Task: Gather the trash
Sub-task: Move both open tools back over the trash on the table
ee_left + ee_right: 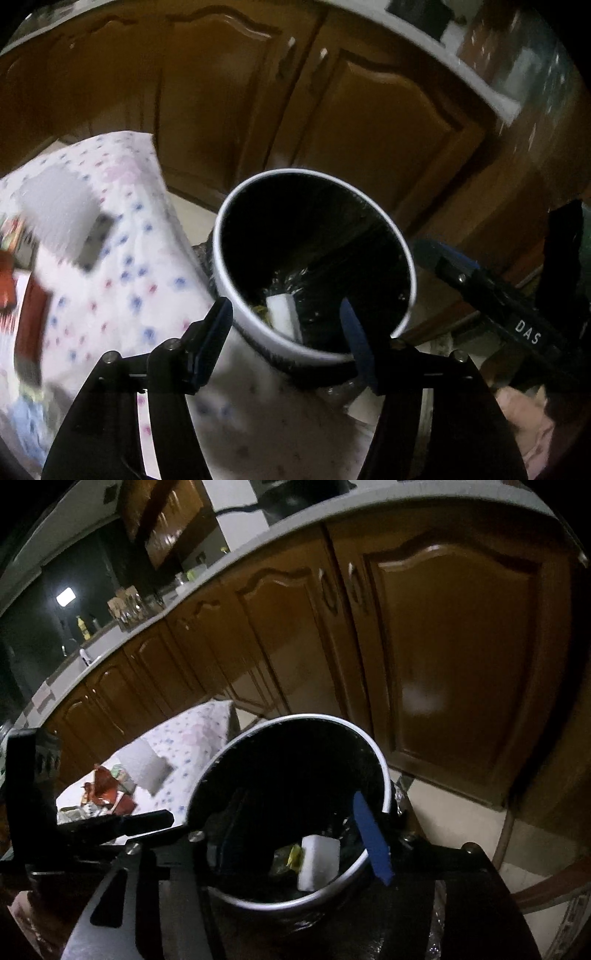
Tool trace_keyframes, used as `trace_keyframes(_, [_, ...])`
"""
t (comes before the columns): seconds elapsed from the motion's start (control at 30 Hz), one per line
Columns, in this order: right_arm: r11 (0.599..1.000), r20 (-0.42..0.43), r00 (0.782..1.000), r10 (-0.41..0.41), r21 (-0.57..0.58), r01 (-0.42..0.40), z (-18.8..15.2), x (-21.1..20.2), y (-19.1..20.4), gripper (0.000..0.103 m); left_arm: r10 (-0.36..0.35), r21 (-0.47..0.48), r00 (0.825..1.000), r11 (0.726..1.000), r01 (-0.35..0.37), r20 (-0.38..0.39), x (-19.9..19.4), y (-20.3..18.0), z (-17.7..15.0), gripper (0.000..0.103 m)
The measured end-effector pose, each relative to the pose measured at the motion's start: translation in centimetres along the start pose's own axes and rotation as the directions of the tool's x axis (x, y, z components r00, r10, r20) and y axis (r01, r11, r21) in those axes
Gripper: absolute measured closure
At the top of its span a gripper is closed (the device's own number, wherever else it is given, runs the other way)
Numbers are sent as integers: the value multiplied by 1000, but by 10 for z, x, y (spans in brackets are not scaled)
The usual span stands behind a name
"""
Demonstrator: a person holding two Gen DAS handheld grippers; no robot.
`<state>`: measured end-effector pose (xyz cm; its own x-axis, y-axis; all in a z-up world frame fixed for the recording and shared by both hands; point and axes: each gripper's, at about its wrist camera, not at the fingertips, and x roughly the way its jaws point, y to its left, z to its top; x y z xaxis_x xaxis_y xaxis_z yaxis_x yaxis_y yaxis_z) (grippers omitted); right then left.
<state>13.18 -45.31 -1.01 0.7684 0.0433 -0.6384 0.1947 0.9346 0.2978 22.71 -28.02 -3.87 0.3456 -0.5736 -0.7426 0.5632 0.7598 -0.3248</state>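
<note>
bin (258, 332) with black liner sits just ahead of both grippers; left gripper (286, 332) and right gripper (295, 834) hang released, empty, above its mouth. white trash block (319, 862) lies inside.

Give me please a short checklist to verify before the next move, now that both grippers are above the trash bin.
1. Left gripper open and holding nothing: ok, fingers apart with only the bin between them.
2. Right gripper open and holding nothing: ok, nothing between the fingers.
3. Last item landed inside the trash bin: ok, a white block lies at the bottom beside a yellowish scrap.
4. Bin standing upright beside the table: ok, its rim faces up.
5. Trash remains to collect: not ok yet, red wrappers and other scraps lie on the dotted cloth.
6. Whether the white roll counts as trash: cannot tell.
</note>
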Motion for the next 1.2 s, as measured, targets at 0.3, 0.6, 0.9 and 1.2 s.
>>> trace_keyframes(0.3, [996,99,992,83,32,-87,-29,-36,37,21,48,-108,989,994,-33,143,-74,33,-58,32])
trace_keyframes(0.6, [981,66,979,193,-14,-192,-63,-37,88,18,176,-209,963,969,-133,202,-130,85,-104,32])
trace_keyframes(0.9, [968,37,967,251,-40,-249,-80,-38,123,18,290,-239,927,943,-233,240,-165,106,-132,32])
trace_keyframes(1.2, [955,-32,958,287,-70,-288,-88,-22,155,18,338,-188,916,935,-301,215,-174,127,-136,32])
